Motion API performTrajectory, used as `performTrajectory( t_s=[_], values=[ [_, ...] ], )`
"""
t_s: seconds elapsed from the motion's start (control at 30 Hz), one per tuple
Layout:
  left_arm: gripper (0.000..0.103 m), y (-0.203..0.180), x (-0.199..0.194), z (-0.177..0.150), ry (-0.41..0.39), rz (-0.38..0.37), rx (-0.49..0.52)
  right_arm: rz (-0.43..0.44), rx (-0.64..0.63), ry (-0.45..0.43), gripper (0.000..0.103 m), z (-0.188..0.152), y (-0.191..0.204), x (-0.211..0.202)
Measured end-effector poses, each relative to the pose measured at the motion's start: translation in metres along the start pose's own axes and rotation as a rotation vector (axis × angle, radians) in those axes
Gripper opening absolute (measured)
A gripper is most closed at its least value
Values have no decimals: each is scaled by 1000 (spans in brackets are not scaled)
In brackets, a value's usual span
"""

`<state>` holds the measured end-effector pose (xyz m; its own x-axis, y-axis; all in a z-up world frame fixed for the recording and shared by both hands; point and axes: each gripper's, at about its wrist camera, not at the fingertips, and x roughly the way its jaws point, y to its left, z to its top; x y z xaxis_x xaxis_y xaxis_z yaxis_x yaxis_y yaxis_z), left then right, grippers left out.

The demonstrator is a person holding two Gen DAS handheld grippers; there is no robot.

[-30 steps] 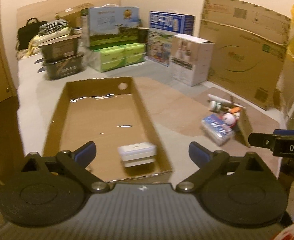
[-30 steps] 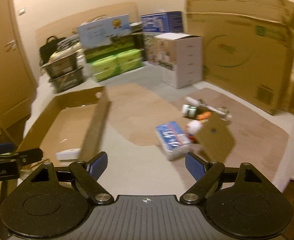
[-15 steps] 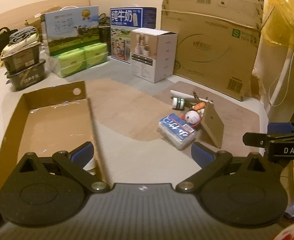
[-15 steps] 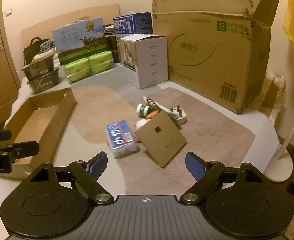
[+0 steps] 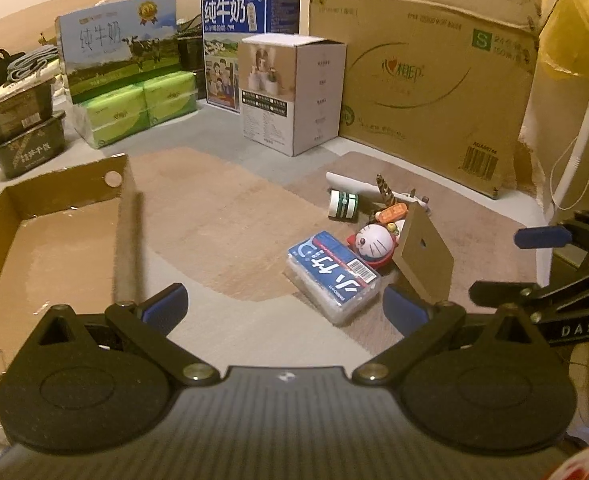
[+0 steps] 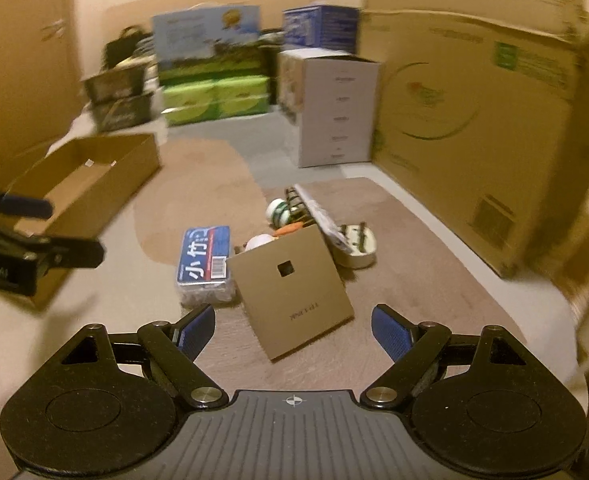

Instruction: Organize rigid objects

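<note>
Both my tools have swung right, off the open tray and onto the pile; the small white box that sat in the tray a second ago has slid out of sight behind my left tool. So this is the reach for the next item.

Right tool (image 6: 292, 328) nearest: blue pads spread wide, nothing between them, aimed down at the tan square cardboard box with a small dark square window (image 6: 292, 290), which lies tilted against the heap just ahead of the tips. Left tool (image 5: 284, 308) also spread and empty, with the clear plastic pack under a blue-and-red label (image 5: 332, 274) just ahead of it, lying flat.

A little farther, leaning against the tan box, the round white-and-red cartoon-cat figure (image 5: 374, 244), then an orange piece (image 5: 392, 212), a green-and-white striped roll lying on its side (image 5: 344, 205) and a white tube (image 5: 354, 188) behind it. From the right view, a shallow round tin (image 6: 356, 246) sits just beyond the tan box. All of it looks hard and light; the tan box is propped, so I judge it may slip if I nudge it.

Off to the left, the shallow brown cardboard tray (image 5: 120, 208) stands well apart from the pile. That is where things go, I take it.

Behind everything: a white carton (image 5: 294, 96) and the large brown shipping box (image 5: 426, 68).

Next move, I reckon: come lower, straddle the tan box's edges, close.
</note>
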<state>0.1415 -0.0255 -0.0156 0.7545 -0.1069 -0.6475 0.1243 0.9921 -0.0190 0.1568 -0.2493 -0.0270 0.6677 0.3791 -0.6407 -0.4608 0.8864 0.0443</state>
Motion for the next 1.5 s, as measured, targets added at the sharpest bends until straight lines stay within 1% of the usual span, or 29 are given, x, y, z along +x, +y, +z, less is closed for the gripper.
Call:
performTrajectory(
  t_s=[0.07,0.1,0.13,0.2,0.3,0.5,0.7,0.77,0.8,0.97,1.1,1.27,1.33,1.37,1.4,1.43,1.5],
  values=[
    [103,-2,10,0,5,-1,-9,28,-52,11,86,0,-5,12],
    [103,-2,15,0,9,1,-10,41,-76,16,89,0,-7,19],
    [103,-2,20,-1,12,2,-13,53,-95,20,93,0,-9,25],
    [103,-2,27,-2,18,5,-19,72,-140,30,97,-1,-12,39],
    [103,-1,38,-4,30,8,-23,106,-188,49,97,-1,-16,57],
    [103,0,52,-8,41,12,-34,155,-237,82,98,2,-24,91],
    [103,-1,60,-10,44,9,-48,207,-221,101,97,7,-33,111],
    [103,0,61,-11,43,5,-58,224,-209,102,89,9,-34,113],
    [103,-1,62,-11,43,3,-63,233,-205,103,88,10,-34,112],
    [103,-7,69,-8,35,-14,-90,218,-187,87,87,9,-34,102],
    [103,-17,77,-4,27,-15,-111,173,-162,61,87,6,-38,88],
    [102,-28,94,0,39,-18,-154,104,-143,61,87,2,-47,77],
    [97,-32,100,1,44,-7,-160,84,-129,59,87,0,-52,75],
    [96,-33,104,2,46,-5,-162,78,-122,60,87,-1,-54,75],
    [95,-35,107,2,47,5,-156,69,-113,64,87,-2,-57,75],
    [91,-37,110,2,55,17,-143,66,-106,65,87,-3,-58,75],
    [89,-38,116,2,73,27,-133,60,-95,67,87,-5,-60,75]
  ],
)
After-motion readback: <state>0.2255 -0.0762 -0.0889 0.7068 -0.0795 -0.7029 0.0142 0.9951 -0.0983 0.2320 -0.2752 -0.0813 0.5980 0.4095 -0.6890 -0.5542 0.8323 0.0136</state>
